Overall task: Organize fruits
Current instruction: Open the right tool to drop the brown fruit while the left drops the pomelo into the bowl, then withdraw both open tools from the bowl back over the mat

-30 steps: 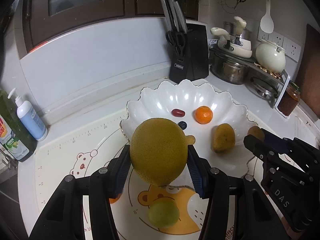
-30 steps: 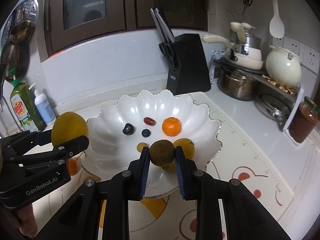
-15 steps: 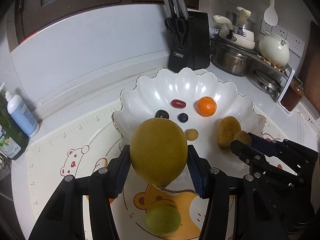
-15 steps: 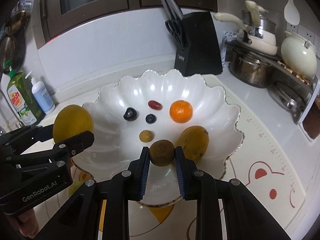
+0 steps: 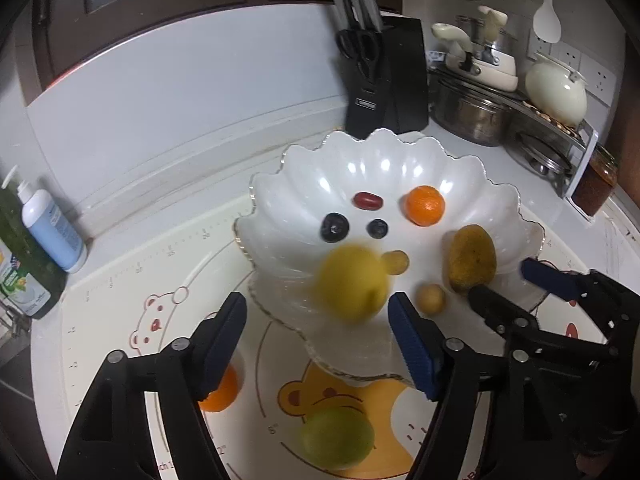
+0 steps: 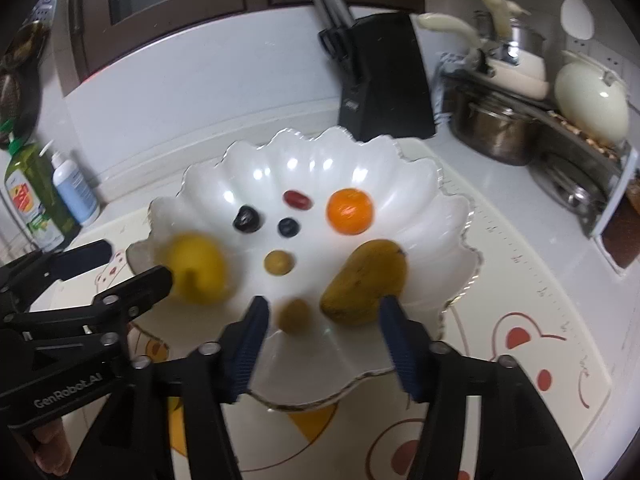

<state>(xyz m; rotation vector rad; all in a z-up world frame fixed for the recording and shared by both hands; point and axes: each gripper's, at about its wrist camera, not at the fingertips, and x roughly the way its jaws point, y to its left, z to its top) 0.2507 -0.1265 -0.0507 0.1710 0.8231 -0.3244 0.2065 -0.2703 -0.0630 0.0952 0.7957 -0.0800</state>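
A: Eight fruits are sitting in the scalloped white bowl (image 6: 404,168), counting the two that are blurred. Seen from the right wrist, a red date (image 6: 297,199) is lying at twelve o'clock of the bowl's middle, a tangerine (image 6: 350,211) at two, a blackberry (image 6: 246,219) at ten, and a blueberry (image 6: 289,227) is sitting dead centre.

B: And nearer the grippers?

A: A small brownish fruit (image 6: 278,262) is resting at six o'clock of the blueberry. The mango (image 6: 366,282) is lying at four o'clock, its long axis running from seven towards one, with the pointed tip at the one o'clock end. A small round fruit (image 6: 295,314) is showing blurred just beside the mango's lower end, and the big yellow fruit (image 6: 198,268) is smeared at eight o'clock, inside the near rim.

B: What are the jaws doing?

A: Both pairs have just been opening. The left gripper (image 5: 318,320) is standing apart with the yellow fruit just past its pads, free of both. The right gripper (image 6: 320,320) is also standing apart, the small round fruit lying loose between its fingers.

B: Anything outside the bowl?

A: A green fruit (image 5: 338,438) and an orange one (image 5: 220,390) are sitting on the bear mat (image 5: 132,280).
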